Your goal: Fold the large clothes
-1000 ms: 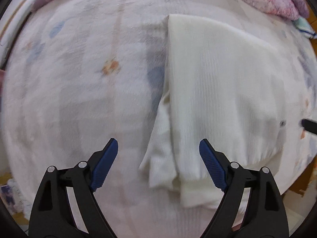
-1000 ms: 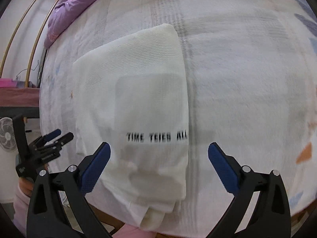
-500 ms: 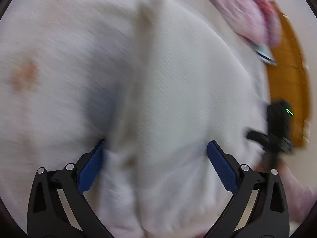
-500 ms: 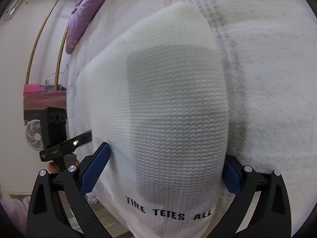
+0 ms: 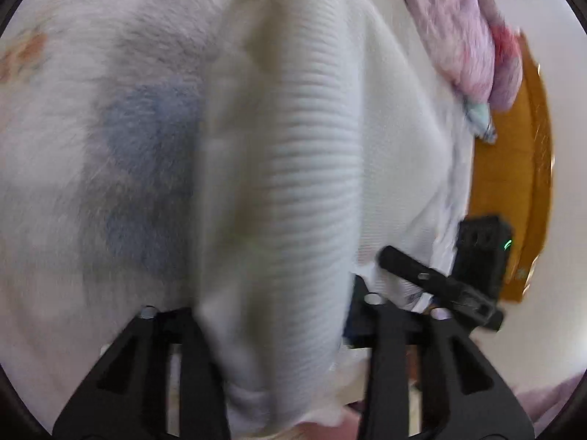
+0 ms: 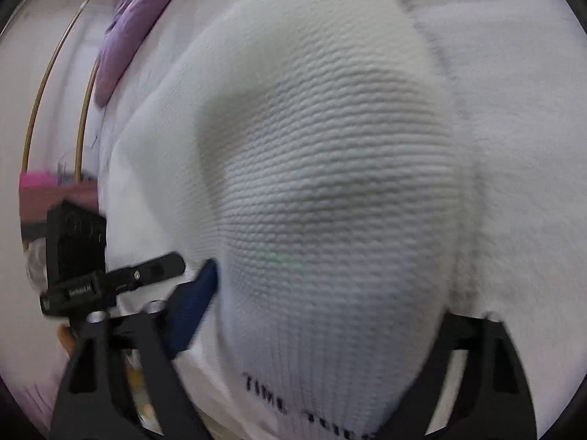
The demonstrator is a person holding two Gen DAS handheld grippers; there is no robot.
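Note:
A white knit garment [image 5: 312, 146] lies folded on the bed. Its near edge rises in a thick ridge between the fingers of my left gripper [image 5: 271, 311], whose jaws are closing and squeezing the cloth. In the right wrist view the same garment [image 6: 330, 146], with black lettering [image 6: 264, 392] at its hem, bulges up between the fingers of my right gripper [image 6: 326, 300]. Those jaws are closing too, and the blue pad [image 6: 198, 297] presses the cloth's left side. The cloth hides the other pads.
The bed cover [image 5: 110, 146] is white with blue and orange patches and spreads left of the garment. A pink-purple quilt [image 5: 458, 36] lies at the far end. An orange-brown wooden surface [image 5: 513, 183] shows past the bed's right edge. A black finger of the right gripper [image 5: 403, 267] shows at the right.
Both grippers have come down onto the garment's near edge. Their jaws went from wide apart to narrower, and the cloth now bunches up between them.

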